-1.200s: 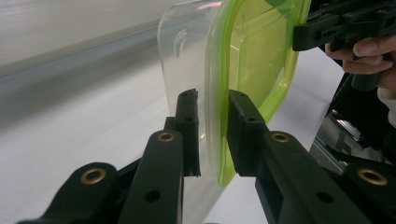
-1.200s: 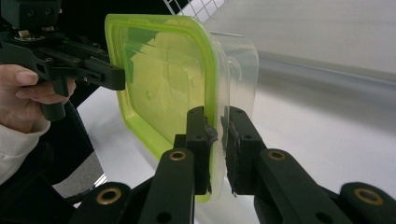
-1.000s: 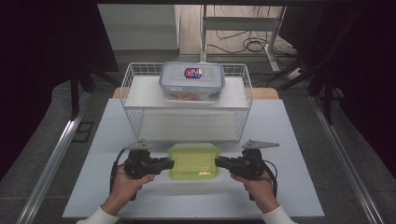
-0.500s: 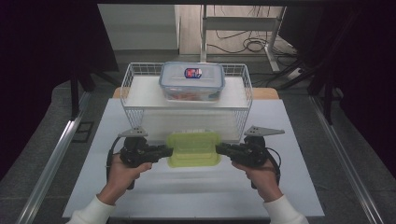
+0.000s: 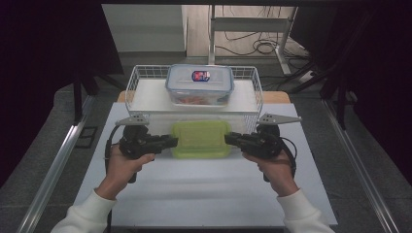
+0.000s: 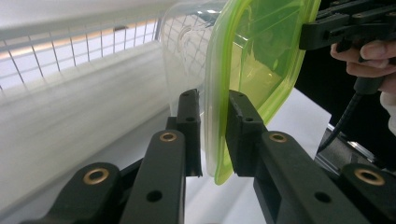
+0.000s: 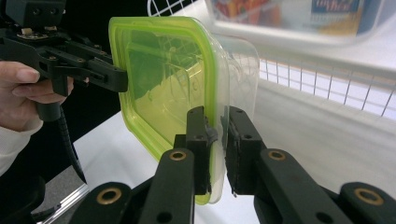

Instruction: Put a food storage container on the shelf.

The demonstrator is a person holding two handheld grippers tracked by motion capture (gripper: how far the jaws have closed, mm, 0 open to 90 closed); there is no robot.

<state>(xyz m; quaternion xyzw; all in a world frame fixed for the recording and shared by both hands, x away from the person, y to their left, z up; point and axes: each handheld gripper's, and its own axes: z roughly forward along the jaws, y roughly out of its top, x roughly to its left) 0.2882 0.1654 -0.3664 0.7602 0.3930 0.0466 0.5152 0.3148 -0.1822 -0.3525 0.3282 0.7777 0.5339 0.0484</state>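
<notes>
Jaws of both the left gripper (image 5: 167, 142) and right gripper (image 5: 232, 139) are clamping opposite rims of the green-lidded box (image 5: 200, 139), holding it off the table (image 5: 204, 194) at frame centre; placing it near the wire basket (image 5: 138, 77) probably remains.

A white desk (image 5: 194, 194) stands on a grey floor (image 5: 48, 136), with a strip of wooden edge (image 5: 277, 97) showing at its far side. Metal rails (image 5: 53, 165) run along the floor on both sides. Beyond the desk, black cables (image 5: 252, 46) lie on a paler floor beside the grey legs of a stand (image 5: 252, 22). Dark curtains (image 5: 48, 48) close in left and right.
</notes>
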